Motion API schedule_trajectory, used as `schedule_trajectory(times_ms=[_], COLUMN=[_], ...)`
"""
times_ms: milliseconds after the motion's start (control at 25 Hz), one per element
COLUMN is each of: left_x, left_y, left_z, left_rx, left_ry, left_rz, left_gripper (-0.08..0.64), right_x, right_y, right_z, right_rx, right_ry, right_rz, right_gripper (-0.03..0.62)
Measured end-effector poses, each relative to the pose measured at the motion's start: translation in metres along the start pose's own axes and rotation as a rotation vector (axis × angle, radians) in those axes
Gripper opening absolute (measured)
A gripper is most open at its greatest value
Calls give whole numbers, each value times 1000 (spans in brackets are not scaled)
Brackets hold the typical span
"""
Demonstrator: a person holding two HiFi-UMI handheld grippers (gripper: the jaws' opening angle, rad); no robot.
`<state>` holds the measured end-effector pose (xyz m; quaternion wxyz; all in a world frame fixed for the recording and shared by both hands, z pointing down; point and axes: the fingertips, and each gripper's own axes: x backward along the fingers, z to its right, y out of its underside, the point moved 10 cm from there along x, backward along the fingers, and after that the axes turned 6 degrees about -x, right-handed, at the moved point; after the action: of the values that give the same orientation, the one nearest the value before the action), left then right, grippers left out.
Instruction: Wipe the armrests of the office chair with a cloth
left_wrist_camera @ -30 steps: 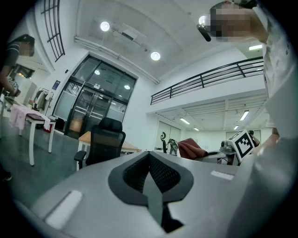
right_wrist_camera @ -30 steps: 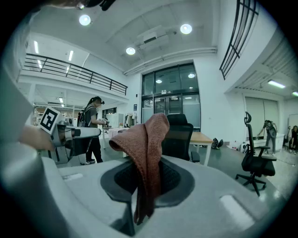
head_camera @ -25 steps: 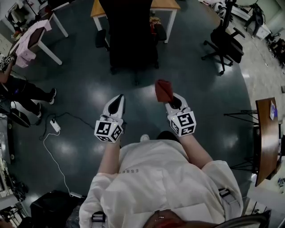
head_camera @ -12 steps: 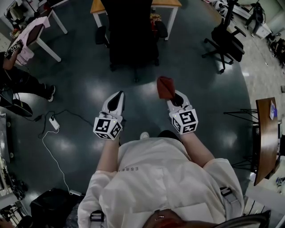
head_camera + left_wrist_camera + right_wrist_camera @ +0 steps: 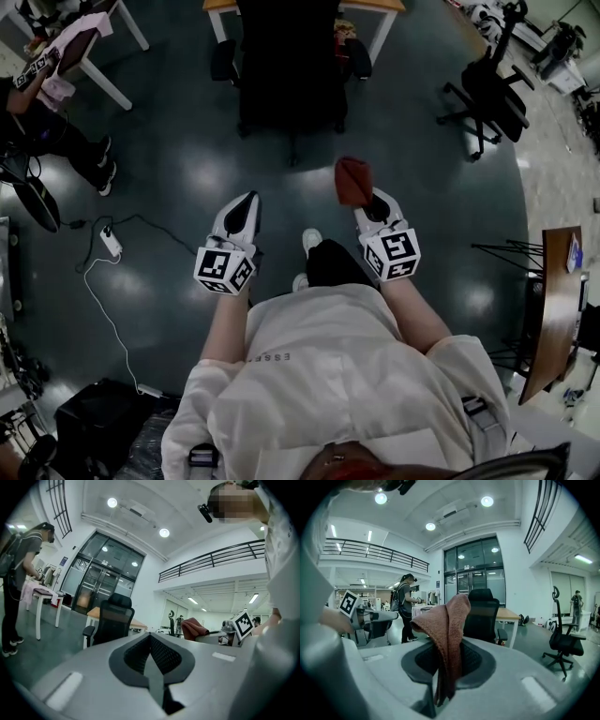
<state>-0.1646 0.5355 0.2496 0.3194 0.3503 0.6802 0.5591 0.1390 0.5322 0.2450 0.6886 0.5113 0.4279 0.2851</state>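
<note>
Left gripper (image 5: 245, 212): jaws pressed together, nothing between them. Black office chair (image 5: 287, 66): stands on the far side, well apart from both grippers, armrests (image 5: 222, 62) untouched. Right gripper (image 5: 373, 208): jaws clamped on the reddish-brown cloth (image 5: 353, 180), which stands bunched beyond the tips.

A dark glossy floor (image 5: 178, 141) carries pale glints from the round ceiling lamps (image 5: 487, 501). White walls (image 5: 525, 592) flank a tall dark-framed glass entrance (image 5: 476, 573), and a black-railed mezzanine (image 5: 379, 552) runs along one side. A white-legged wooden desk (image 5: 507, 615), a spare black swivel chair on castors (image 5: 483, 89), a white table draped in pink (image 5: 103, 89) and a brown wooden tabletop (image 5: 548, 309) stand about
</note>
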Motion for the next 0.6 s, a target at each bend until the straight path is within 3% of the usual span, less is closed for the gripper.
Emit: schedule_trajectory(times_ms=[320,600], left_x=[-28,-85], left_y=[8,-1], left_z=[-67,-159], left_rx=[20,58], left_ry=[-127,-210], left_rz=[-29,-82], left_gripper=[17,17], right_x=[-101,-232], right_y=[-7,-33], right_z=[22,48], right_rx=[-29,-34], right_ry=[-77,-127], right_rz=[-36,-93], right_gripper=[52,52])
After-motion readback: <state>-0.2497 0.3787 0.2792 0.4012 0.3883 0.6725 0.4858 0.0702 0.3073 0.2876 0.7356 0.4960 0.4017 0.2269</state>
